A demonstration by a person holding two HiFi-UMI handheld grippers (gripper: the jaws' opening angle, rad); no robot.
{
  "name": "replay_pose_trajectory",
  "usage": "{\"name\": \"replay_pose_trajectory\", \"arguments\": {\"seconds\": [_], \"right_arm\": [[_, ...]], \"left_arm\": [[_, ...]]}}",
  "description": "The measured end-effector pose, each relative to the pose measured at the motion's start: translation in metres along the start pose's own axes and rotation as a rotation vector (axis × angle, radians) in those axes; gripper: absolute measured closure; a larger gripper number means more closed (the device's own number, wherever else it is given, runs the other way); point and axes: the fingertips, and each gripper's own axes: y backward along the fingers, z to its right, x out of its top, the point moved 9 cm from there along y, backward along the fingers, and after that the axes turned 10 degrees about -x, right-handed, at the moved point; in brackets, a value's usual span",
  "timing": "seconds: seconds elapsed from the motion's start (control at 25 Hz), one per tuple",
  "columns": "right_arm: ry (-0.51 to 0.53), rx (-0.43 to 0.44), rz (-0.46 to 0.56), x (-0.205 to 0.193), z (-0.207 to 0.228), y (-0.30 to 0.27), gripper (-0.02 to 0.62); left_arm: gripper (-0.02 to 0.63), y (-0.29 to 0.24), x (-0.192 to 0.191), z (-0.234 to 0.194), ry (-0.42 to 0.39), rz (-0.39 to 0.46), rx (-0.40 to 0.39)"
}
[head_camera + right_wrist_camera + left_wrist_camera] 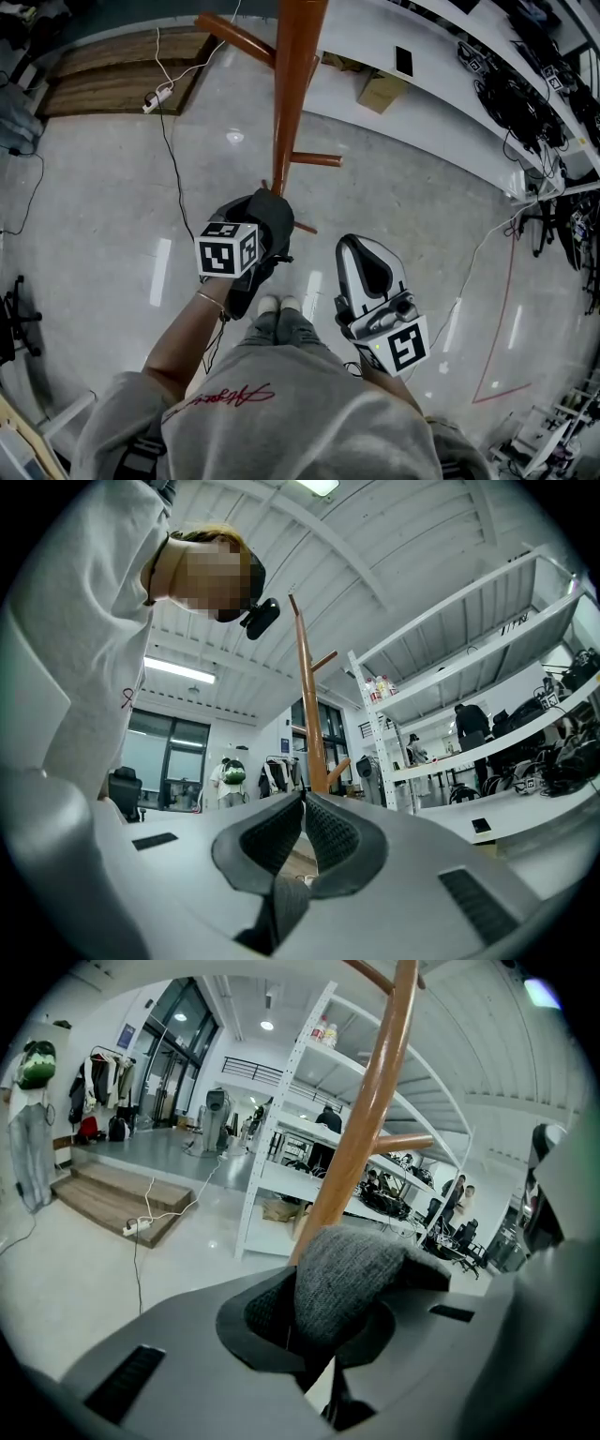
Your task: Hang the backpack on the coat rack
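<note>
Left gripper [323, 1321]: jaws pinched onto the backpack strap [352, 1274], a grey, coarse-knit, rounded fold bulging up out of the dark ribbed pads. The strap sits just in front of the coat rack [370, 1119], low on its pole. The rack is a smooth, round, reddish-brown wooden pole with angled pegs; its top is cut off in all views.

Right gripper [302, 803]: white shell, pad tips pressed together, nothing between them. It is beside the rack and clear of it.

Floor [112, 206] around the rack is pale, glossy and reflective. Past the rack there are white metal shelving [281, 1147] and low wooden steps [122, 1199] with a white cable trailing off them.

The rest of the bag is hard to read (the head view gives only a dark fabric mass [267, 225] at the pole's foot, partly under the marker cube [228, 248]).
</note>
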Motion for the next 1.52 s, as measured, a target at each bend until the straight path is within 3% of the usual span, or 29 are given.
{"name": "replay_pose_trajectory", "arguments": {"seconds": [0.56, 0.8, 0.96, 1.08, 1.32, 1.52], "right_arm": [[-0.017, 0.016, -0.02, -0.01, 0.0, -0.005, 0.572], [-0.039, 0.037, -0.029, -0.011, 0.0, -0.006, 0.571], [-0.023, 0.03, -0.031, -0.013, 0.002, -0.004, 0.571], [-0.022, 0.029, -0.032, -0.013, 0.003, -0.003, 0.571], [-0.026, 0.034, -0.039, -0.014, 0.005, -0.001, 0.571], [-0.03, 0.054, -0.045, -0.015, -0.004, 0.0, 0.571]], "left_arm": [[0.568, -0.023, 0.012, -0.006, -0.025, -0.175, -0.088], [0.567, -0.035, 0.019, -0.008, 0.004, -0.284, -0.193], [0.566, -0.038, 0.018, -0.011, -0.036, -0.333, -0.228], [0.566, -0.038, 0.015, -0.011, -0.099, -0.323, -0.227], [0.566, -0.032, 0.001, -0.007, -0.311, -0.273, -0.209], [0.566, -0.031, -0.009, -0.005, -0.337, -0.17, -0.151]]}}
